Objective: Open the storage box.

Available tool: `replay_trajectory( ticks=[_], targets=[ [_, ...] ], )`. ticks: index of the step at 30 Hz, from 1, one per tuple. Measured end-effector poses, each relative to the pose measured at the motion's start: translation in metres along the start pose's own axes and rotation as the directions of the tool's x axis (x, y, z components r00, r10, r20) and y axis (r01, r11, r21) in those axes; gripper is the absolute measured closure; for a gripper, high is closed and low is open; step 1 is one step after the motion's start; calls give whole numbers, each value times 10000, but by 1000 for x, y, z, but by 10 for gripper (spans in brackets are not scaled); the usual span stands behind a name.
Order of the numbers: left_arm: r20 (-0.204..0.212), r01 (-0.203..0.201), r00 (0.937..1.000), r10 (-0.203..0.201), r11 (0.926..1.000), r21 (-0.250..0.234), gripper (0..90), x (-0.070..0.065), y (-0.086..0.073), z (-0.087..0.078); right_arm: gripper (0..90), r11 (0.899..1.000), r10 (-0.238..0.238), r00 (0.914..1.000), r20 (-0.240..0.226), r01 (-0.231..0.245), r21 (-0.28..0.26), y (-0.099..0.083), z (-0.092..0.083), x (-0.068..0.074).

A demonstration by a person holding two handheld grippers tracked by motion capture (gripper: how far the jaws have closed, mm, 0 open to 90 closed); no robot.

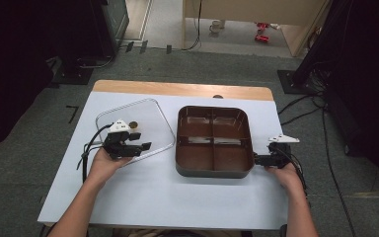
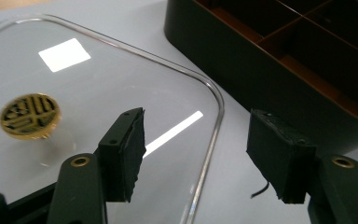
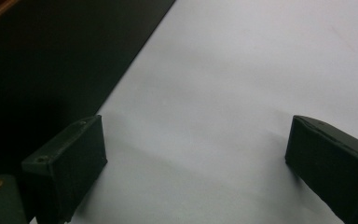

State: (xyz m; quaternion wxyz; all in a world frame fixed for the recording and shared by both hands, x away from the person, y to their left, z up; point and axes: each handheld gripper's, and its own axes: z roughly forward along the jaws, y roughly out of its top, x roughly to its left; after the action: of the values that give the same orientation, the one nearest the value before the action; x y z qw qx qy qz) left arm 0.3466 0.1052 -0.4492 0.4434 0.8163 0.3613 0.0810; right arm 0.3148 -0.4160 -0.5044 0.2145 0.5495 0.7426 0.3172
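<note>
On the near part of the white worktop (image 1: 168, 192) the person's two forearms come in, one hand on each tool. The left gripper (image 1: 145, 145) sits over the near right part of the clear lid (image 1: 143, 113), which lies flat on the left half of the worktop with a small brass knob (image 1: 133, 124) at its middle. In the left gripper view its jaws stand partly apart, straddling the rounded corner rim of the clear lid (image 2: 121, 70): one pad hangs above the glass, the other above the bare worktop beyond the rim, and neither pad presses on anything, so nothing is held. The brass knob (image 2: 29, 115) shows to the left of the jaws in that view, well apart from them. At the right, the right gripper (image 1: 256, 159) lies just beside the near right corner of the brown tray (image 1: 212, 172), pointing at its side wall. In the right gripper view its jaws are spread wide over bare white worktop (image 3: 242, 84), with the dark wall of the brown tray (image 3: 51, 65) just beside one pad; whether that pad touches the wall cannot be told. The brown tray stands right of the lid, near it, and is split into four compartments.
</note>
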Motion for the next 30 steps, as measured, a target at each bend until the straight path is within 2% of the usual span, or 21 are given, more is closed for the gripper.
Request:
replay_trajectory(
  ticks=[3,6,9,10,11,14,18,22,30],
  targets=[
    [155,24,9999,-25,9999,122,378,-5,-2,4,43,10000,-3,10000,-1,3,-2,0,0,0],
    [395,-174,9991,162,9993,320,378,-16,-6,13,42,10000,-3,10000,2,3,0,0,0,0],
    [552,-636,9967,596,9953,732,380,-27,-12,24,42,10000,-2,10000,3,2,1,0,0,0],
    [552,-636,9967,596,9953,732,380,-27,-12,24,42,10000,-2,10000,3,2,1,0,0,0],
    [625,-818,9951,761,9921,947,380,-31,-14,29,42,10000,-4,10000,3,4,-1,0,0,0],
    [884,-732,9941,632,9907,1151,380,-34,-17,36,42,10000,-1,10000,2,1,-1,0,0,0],
    [885,-782,9939,659,9865,1438,380,-38,-20,44,42,10000,-5,10000,3,5,-2,0,0,0],
    [813,-862,9939,745,9847,1515,378,-41,-23,49,43,10000,-2,10000,1,2,-1,0,0,0],
    [766,-1044,9925,951,9862,1285,337,-43,-27,50,42,10000,-3,10000,3,3,-2,0,0,0]
  ],
)
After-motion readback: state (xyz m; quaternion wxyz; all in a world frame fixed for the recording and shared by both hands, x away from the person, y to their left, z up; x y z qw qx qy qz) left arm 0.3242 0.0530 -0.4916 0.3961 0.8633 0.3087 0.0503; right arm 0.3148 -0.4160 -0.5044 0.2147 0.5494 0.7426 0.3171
